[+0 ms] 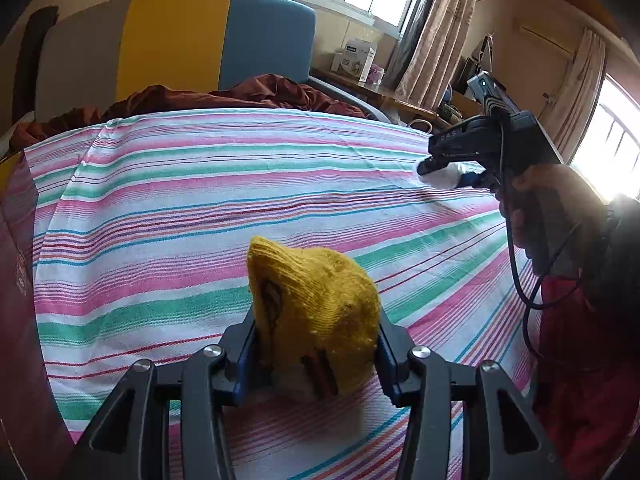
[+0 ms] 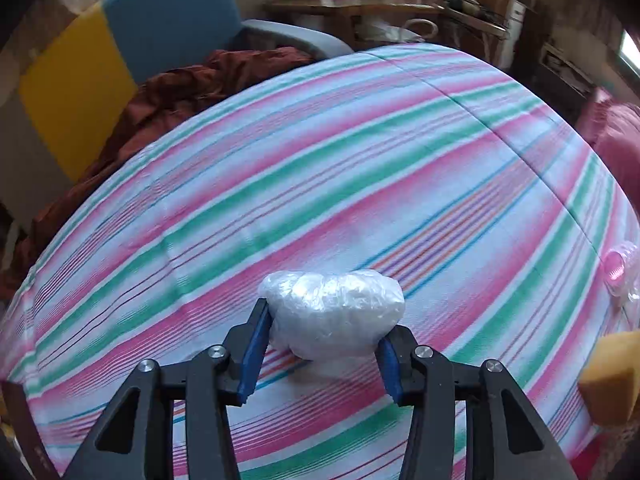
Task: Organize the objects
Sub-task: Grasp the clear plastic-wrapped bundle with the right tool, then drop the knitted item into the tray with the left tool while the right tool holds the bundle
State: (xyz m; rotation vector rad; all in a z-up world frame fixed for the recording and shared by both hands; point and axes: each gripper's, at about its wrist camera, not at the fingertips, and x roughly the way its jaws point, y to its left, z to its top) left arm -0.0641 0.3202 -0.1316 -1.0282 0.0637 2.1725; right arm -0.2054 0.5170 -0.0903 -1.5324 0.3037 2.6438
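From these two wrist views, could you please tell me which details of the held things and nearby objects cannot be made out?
- Yellow knitted bundle, left wrist view: its underside and the striped item inside are hidden by its folds and the left gripper.
- White crinkled plastic bundle, right wrist view: contents unreadable through the wrap.
- Pink translucent object, right wrist view: blurred, near the edge.
- White box by the window, left wrist view: print too small.

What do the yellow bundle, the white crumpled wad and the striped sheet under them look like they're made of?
The yellow bundle: knitted yarn, matte, with visible ribbed stitches; probably a rolled sock or glove. The white crumpled wad: thin translucent plastic film, glossy, with shiny creases; likely a bag. The striped sheet: woven cloth, matte, probably cotton, judging by its fine weave and soft folds.
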